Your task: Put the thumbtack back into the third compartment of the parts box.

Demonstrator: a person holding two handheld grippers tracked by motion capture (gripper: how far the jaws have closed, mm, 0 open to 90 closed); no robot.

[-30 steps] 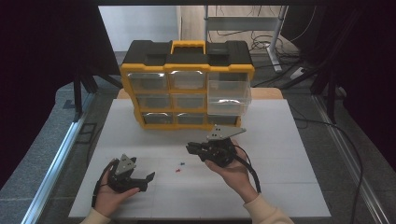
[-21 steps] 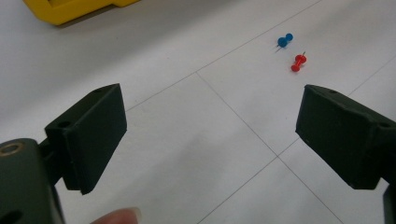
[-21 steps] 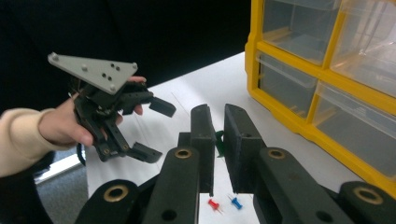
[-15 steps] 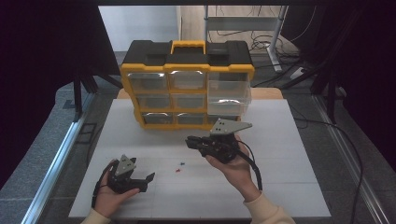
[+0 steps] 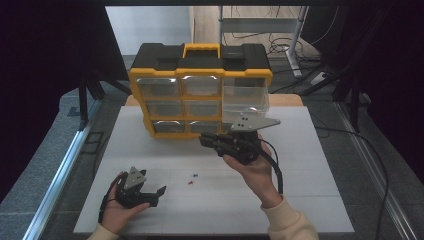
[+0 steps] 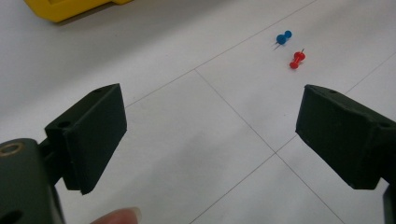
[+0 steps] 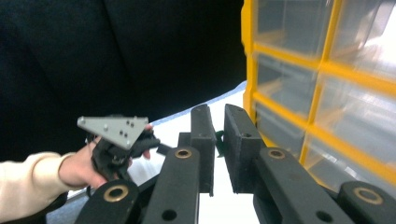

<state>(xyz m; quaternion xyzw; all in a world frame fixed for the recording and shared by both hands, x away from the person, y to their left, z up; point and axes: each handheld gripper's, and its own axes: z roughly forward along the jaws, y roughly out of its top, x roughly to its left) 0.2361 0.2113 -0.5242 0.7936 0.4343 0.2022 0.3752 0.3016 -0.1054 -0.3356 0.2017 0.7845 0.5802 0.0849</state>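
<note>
A blue pushpin [image 5: 196, 175] [image 6: 283, 37] and a red pushpin [image 5: 190, 182] [image 6: 296, 59] lie on the white table between my hands. My left gripper [image 5: 159, 192] [image 6: 210, 140] rests on the table at the front left, open, with nothing between its jaws; the pins lie ahead of it. My right gripper [image 5: 204, 141] [image 7: 217, 116] is held in the air, pointing left in front of the lower drawers of the yellow and black organizer [image 5: 200, 65] [image 7: 322, 70]. Its jaws stand nearly together, and a small dark green thing [image 7: 219, 137] sits in the narrow gap.
The organizer stands at the back of the white table [image 5: 300, 200], and its middle right drawer [image 5: 245, 100] is pulled out. Metal rails [image 5: 55, 175] run along the table's left and right sides. Cables lie on the floor behind.
My right gripper has risen, staying in front of the organizer's lower drawers. The left gripper and the two pins have stayed in place.
</note>
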